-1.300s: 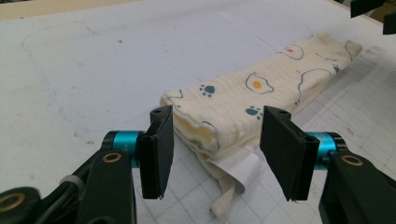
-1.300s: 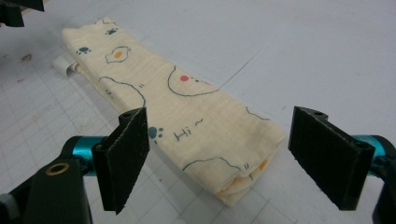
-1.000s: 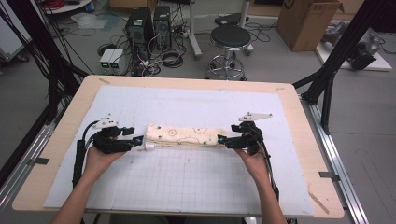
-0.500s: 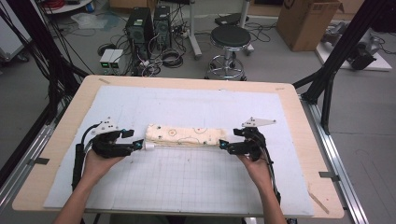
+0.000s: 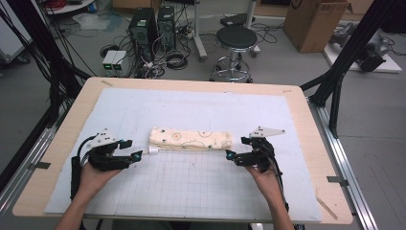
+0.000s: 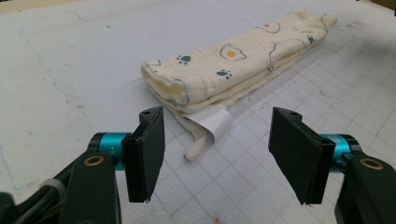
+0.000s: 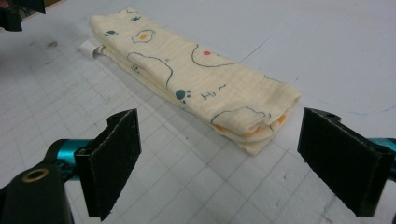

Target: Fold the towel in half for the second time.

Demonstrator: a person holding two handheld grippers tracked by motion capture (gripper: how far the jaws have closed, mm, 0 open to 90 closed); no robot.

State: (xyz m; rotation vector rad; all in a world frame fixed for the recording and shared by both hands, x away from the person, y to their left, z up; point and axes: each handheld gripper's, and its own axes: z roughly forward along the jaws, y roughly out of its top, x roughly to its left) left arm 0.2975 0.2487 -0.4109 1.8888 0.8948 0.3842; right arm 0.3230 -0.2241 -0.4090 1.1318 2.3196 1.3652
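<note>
Beside folded cloth (image 5: 190, 139), fingers (image 6: 148, 149) wide, empty.

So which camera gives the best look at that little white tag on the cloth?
The left gripper view: the tag curls out close up from the cloth end. The right gripper view shows it small at the far end; the high view, a white speck.

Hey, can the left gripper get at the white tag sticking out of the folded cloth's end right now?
Probably yes. The left gripper is open, and the white tag on the folded cloth lies just ahead between its jaws, with bare mat around it.
</note>
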